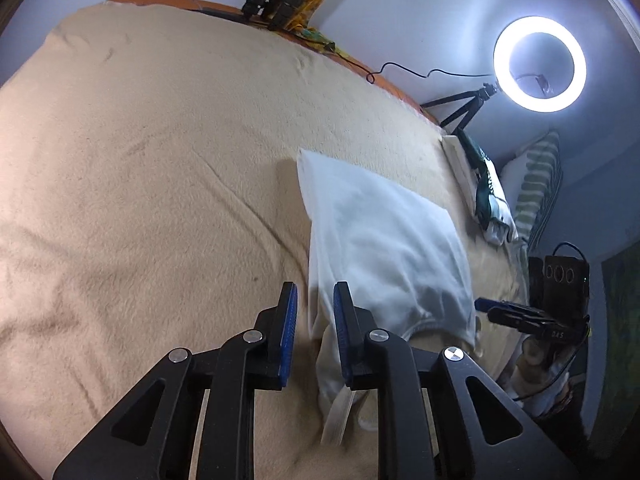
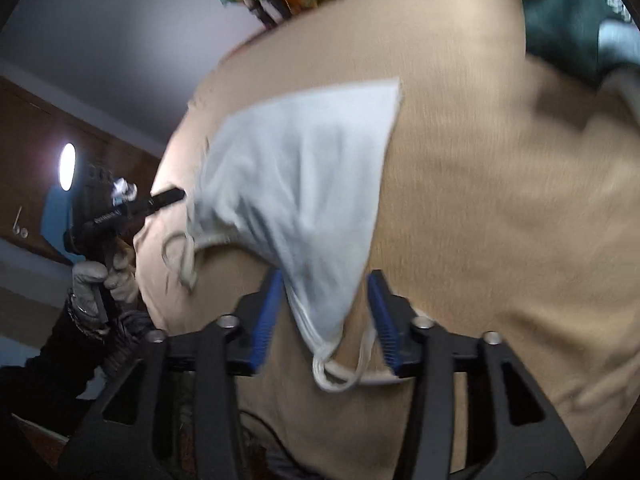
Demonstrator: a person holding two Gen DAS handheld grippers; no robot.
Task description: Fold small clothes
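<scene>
Left wrist alone shows ring light (image 1: 539, 64); both tongs (image 1: 315, 304) (image 2: 326, 296) apart around white garment (image 1: 384, 240).

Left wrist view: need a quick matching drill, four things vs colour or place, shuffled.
Things:
1. white garment
2. ring light
3. blanket
4. green-and-white cloth

Descriptions:
A. tan, covers the whole bed surface
B. lit, on a tripod by the wall
C. bunched at the bed's right edge
D. lies on the bed just ahead of the left gripper

Pairs: 1-D, 2-B, 3-A, 4-C
</scene>
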